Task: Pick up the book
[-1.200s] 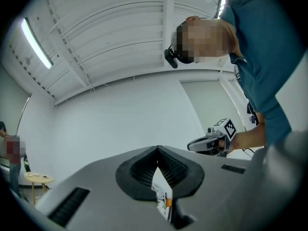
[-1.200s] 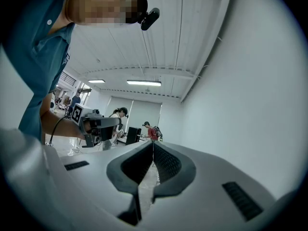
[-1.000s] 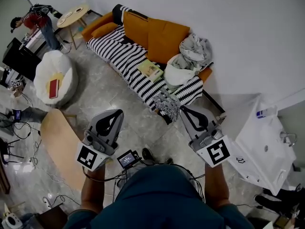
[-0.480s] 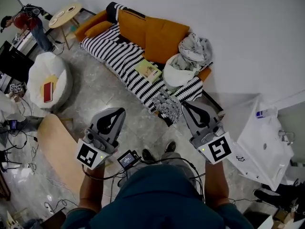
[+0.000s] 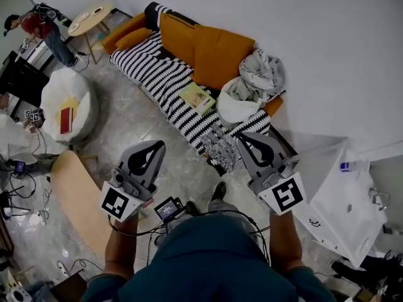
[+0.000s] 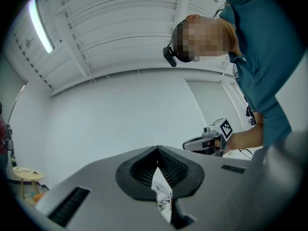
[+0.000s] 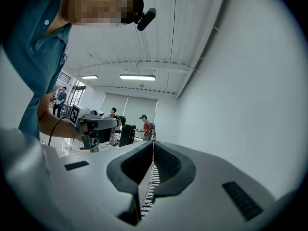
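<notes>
The book, pale green and yellow, lies flat on the black-and-white striped seat of the orange sofa. My left gripper is held over the floor, short of the sofa's front edge and to the left of the book, jaws shut and empty. Level with it, my right gripper points at the sofa's right end near the hanging striped cover, also shut on nothing. In the left gripper view the jaws meet at their tips, and the right gripper view shows its jaws the same way.
Grey and white laundry is heaped on the sofa right of the book. A white beanbag with a red item on it, a round side table and a person are far left. A curved wooden board lies near left, and a white table stands at right.
The person has stepped toward the sofa, carrying both grippers a little closer to it. Both pairs of jaws stay shut and empty.
</notes>
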`<state>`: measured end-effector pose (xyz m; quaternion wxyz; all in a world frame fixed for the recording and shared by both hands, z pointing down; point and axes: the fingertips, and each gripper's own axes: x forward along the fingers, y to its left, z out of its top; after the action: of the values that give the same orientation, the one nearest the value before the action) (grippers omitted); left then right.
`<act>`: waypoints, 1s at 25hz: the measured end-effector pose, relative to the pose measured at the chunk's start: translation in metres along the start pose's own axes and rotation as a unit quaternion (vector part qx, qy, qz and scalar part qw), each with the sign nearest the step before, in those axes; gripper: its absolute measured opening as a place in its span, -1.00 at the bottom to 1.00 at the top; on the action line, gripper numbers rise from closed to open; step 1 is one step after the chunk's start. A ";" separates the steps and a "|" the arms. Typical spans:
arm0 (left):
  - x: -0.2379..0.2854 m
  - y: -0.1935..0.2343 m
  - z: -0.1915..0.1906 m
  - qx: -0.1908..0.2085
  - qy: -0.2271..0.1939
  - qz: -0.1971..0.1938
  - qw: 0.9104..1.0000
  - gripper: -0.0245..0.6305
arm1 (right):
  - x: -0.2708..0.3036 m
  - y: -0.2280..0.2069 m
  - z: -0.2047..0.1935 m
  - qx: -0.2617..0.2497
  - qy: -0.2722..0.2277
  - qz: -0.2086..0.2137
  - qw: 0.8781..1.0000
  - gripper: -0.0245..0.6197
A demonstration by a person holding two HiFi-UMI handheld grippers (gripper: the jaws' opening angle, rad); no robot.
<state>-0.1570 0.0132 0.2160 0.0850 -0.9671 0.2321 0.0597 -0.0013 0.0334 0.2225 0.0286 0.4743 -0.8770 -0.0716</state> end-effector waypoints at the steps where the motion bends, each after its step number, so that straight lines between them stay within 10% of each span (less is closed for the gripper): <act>1: 0.008 0.001 0.000 0.002 0.000 0.003 1.000 -0.92 | 0.000 -0.007 0.000 0.000 -0.003 0.004 1.000 -0.88; 25: 0.104 0.029 -0.027 0.003 0.017 0.028 0.999 -0.92 | 0.037 -0.104 -0.033 0.020 -0.004 0.040 0.999 -0.88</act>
<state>-0.0758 -0.0632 0.2223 0.0825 -0.9608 0.2608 0.0447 0.0683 -0.0566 0.2389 0.0180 0.4393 -0.8965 -0.0545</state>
